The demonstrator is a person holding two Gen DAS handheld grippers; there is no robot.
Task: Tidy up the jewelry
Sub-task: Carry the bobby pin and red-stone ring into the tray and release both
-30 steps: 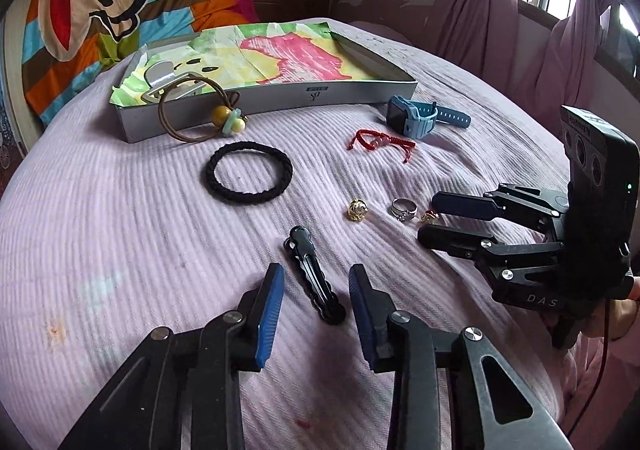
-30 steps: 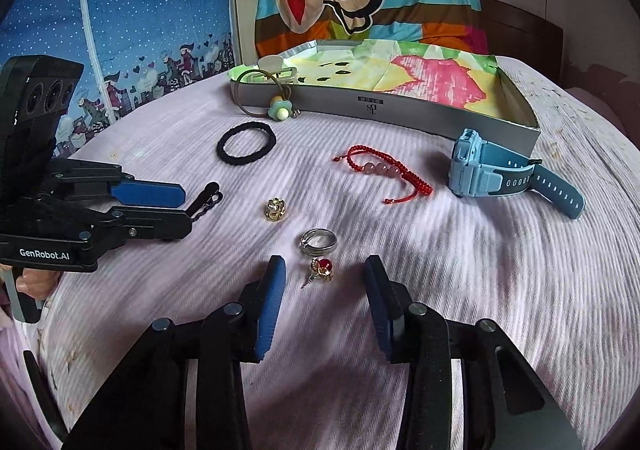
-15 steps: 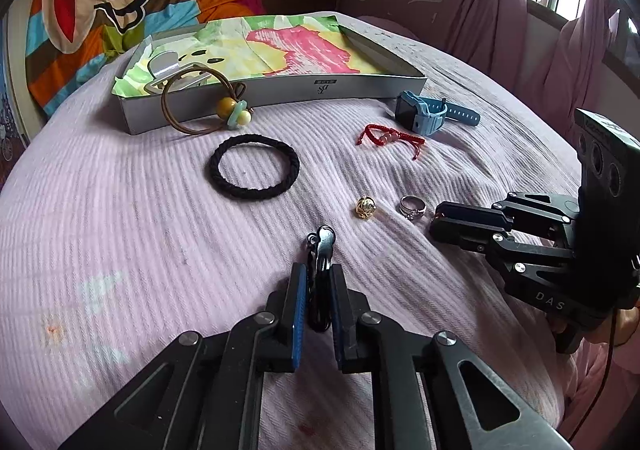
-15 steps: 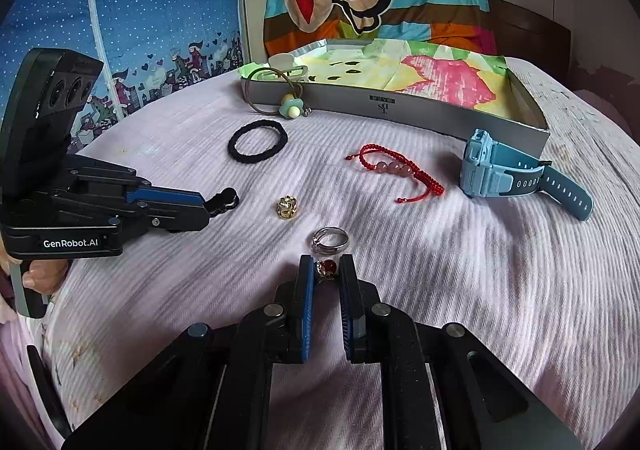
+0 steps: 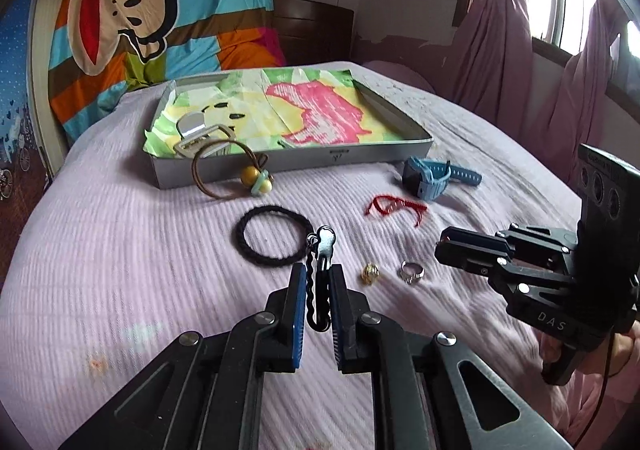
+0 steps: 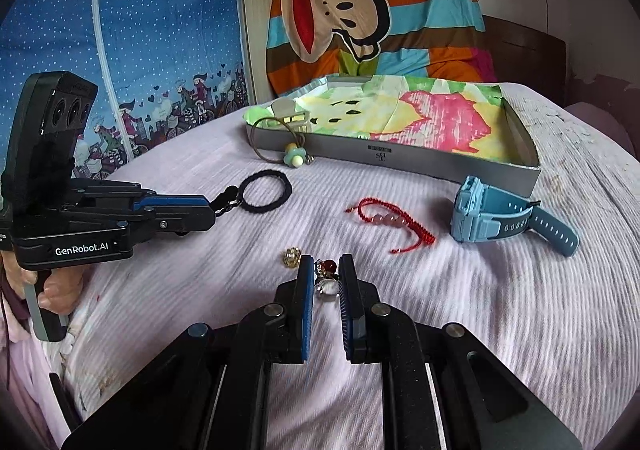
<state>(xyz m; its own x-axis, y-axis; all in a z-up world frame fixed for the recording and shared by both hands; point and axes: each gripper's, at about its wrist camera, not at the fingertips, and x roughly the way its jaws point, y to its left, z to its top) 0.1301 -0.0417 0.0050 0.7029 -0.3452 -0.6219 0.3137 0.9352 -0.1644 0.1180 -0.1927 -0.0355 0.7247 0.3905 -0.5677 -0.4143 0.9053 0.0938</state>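
Left gripper [image 5: 317,292] clamped on black hair clip [image 5: 320,270], long axis 6-to-12, hinge end at 12, held above the bed [image 5: 120,250]. Right gripper [image 6: 325,282] pinches red-bead earring [image 6: 326,270], silver ring [image 5: 412,272] just below. Gold charm [image 5: 370,273] at 11. Red bracelet [image 6: 390,220] at 1, blue watch [image 6: 500,218] at 2. Black hair tie [image 5: 274,236] at 11, tray [image 5: 340,158] at 12.

I logged the bed [image 5: 120,250], covered in a ribbed lilac spread. Landmark: the grey tray [image 5: 360,154] at its far side. A brown hair tie with beads [image 5: 232,174] leaned on the tray's front wall. Nearer than it lay a black hair band [image 5: 244,234]; right of that a red cord bracelet [image 5: 394,206], a blue watch [image 5: 432,178], a gold charm [image 5: 370,273] and a silver ring [image 5: 412,273].
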